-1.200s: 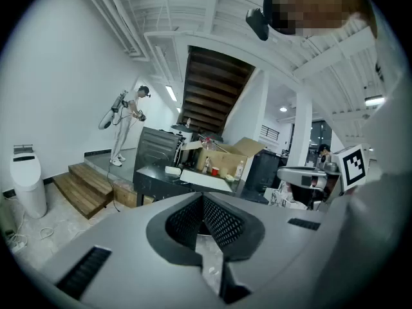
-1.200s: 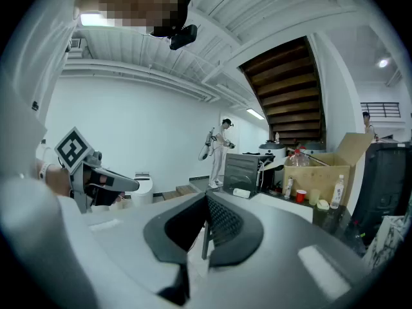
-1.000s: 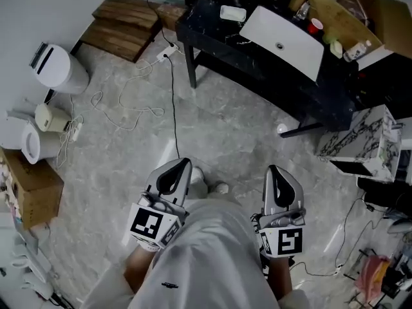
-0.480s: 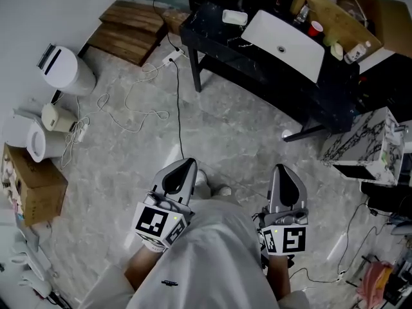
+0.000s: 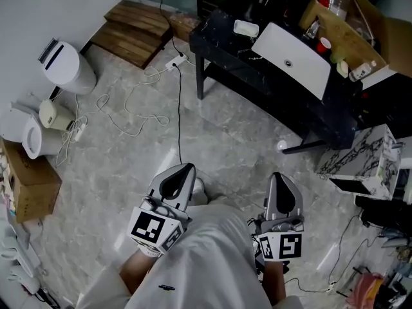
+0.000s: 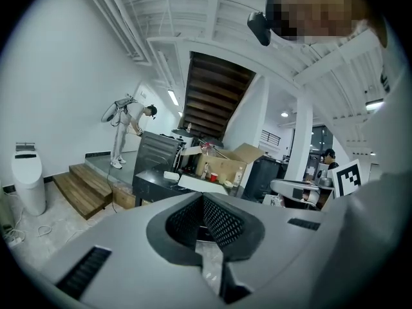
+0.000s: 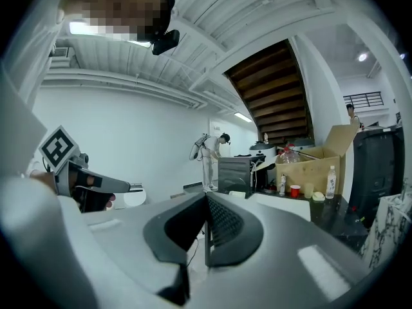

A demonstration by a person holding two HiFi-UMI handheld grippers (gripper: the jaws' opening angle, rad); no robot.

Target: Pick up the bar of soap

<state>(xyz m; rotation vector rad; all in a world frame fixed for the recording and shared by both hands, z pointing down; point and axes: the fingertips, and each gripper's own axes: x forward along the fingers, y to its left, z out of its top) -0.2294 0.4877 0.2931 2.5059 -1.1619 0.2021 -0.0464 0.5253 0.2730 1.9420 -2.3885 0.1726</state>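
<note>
A small white block that looks like the bar of soap lies on the black table, left of the white sink basin. It also shows far off in the left gripper view as the soap and in the right gripper view as the soap. My left gripper and right gripper are held close to the person's body above the floor, well short of the table. Both are shut with nothing between the jaws, as seen at the left gripper and the right gripper.
A cardboard box, red cup and bottle stand behind the basin. White cables trail over the marble floor. A white bin, kettle, brown box, wooden steps and marbled box surround the area.
The head view has shifted a little, so the table and basin sit slightly further right and lower. Both grippers stay shut in about the same place by the body.
</note>
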